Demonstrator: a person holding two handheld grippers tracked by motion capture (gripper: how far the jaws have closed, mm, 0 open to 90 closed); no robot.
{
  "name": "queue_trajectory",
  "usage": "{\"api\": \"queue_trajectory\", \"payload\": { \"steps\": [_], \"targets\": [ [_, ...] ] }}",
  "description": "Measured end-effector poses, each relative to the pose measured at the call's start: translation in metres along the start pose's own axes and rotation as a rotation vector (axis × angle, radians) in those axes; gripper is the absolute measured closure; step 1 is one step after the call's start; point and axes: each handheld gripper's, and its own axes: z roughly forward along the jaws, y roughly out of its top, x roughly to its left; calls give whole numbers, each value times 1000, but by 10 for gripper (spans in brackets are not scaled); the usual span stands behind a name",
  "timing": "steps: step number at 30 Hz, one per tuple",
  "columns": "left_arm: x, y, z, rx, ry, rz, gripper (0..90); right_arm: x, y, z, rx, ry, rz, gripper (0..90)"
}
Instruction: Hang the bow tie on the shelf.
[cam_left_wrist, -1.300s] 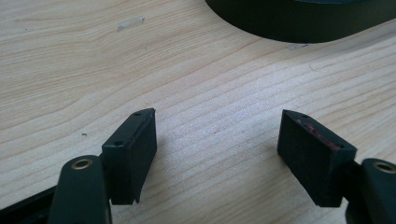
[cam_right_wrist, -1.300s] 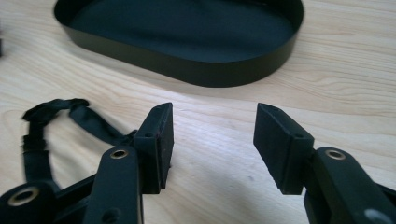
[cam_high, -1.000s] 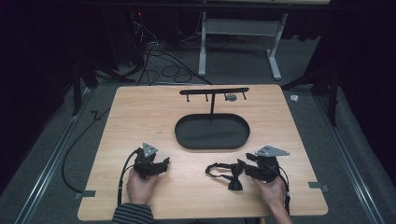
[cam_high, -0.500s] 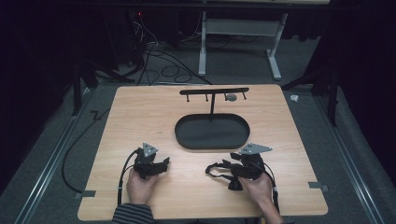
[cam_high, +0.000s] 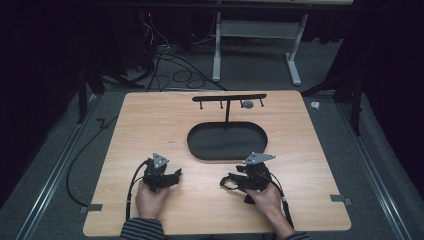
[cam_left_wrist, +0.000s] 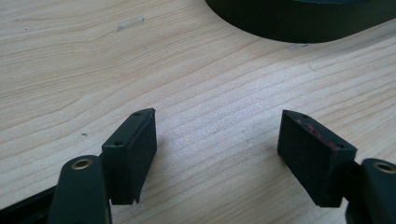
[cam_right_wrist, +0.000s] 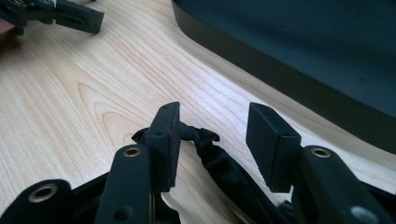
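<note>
**Black strap between our right fingers**

Our right gripper has its fingers partly apart and just been closing; the black strap lies on the table between them, unpinched, near the oval tray. Our left gripper rests with its fingers wide, holding nothing.

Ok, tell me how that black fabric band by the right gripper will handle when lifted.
The black fabric band is probably floppy: it lies crumpled in loose loops on the wooden table. Likely light, being thin cloth. It may sag or slip, since the right gripper jaws, just closing, straddle only one fold.
</note>
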Motion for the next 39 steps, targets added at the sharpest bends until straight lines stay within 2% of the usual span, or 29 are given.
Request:
{"api": "queue_trajectory", "payload": {
  "steps": [7,12,18,28,33,39],
  "targets": [
    [0,0,0,0,0,0,288,1,0,11,39,-4,-13,576],
    [0,0,0,0,0,0,289,1,-2,17,70,-7,-20,629],
    [0,0,0,0,0,0,289,-1,-5,18,69,-13,-34,713],
    [0,0,0,0,1,2,289,-2,-9,17,78,-13,-54,800],
    [0,0,0,0,0,0,289,-2,-10,16,73,-9,-63,813],
    [0,0,0,0,-1,0,289,-1,-8,5,46,-31,-75,816]
  ]
}}
